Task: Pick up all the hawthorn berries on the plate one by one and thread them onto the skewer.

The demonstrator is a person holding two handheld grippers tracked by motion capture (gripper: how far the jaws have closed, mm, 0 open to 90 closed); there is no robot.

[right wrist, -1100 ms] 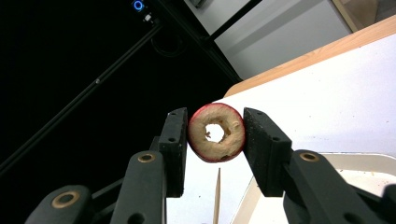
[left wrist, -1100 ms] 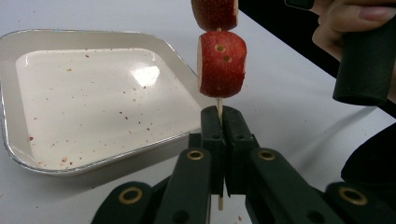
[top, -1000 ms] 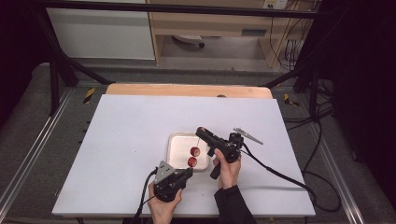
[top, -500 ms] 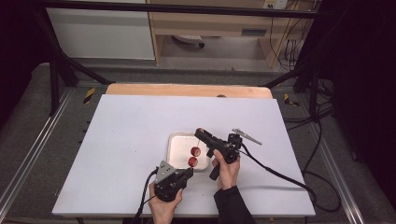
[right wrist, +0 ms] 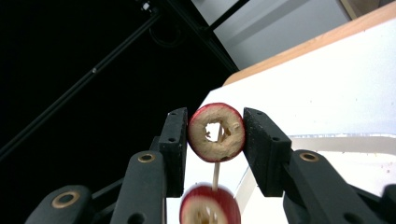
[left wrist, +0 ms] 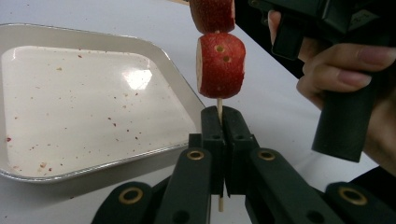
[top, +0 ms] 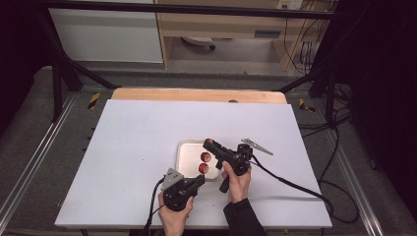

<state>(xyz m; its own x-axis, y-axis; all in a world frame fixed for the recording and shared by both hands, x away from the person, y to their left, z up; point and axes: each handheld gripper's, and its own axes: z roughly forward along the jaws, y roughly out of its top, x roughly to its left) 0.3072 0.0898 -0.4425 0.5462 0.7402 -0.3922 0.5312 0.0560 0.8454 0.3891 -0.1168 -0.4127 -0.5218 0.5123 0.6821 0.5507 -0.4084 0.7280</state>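
A: Since the skewer (left wrist: 219, 109) runs straight up out of the left gripper (left wrist: 223, 122), its long axis is what the next move turns on, right?

B: Yes. Left gripper (top: 198, 180) is fully shut on the skewer's bare lower end, stick poking out below the jaws too. Two slices are threaded on it; the lower slice (left wrist: 221, 65) sits just above the jaws, not touching them.

A: And the right gripper (right wrist: 215, 133)?

B: Partly closed, pads pressed on the rind of the top slice (right wrist: 216, 132) from both sides. The skewer passes through its hollow core (tip visible inside the hole). So any sliding has to go along the stick, my judgement.

A: Where is all this?

B: Over the near right corner of the tray (top: 186, 160), by the high view. Right gripper (top: 208, 143) reaches in from the right, above the left one, so it's the hand on the slice.

A: Materials?

B: Thin pale wooden stick. Slices are short cylinders, red dimpled skin, tan spongy cut faces, cored middle. Tray is shallow, white, glossy, rounded corners, flecked with red crumbs. White matte surface (top: 133, 132) under it.

A: Risk?

B: Soft flesh could crack if squeezed or tilted off-axis.
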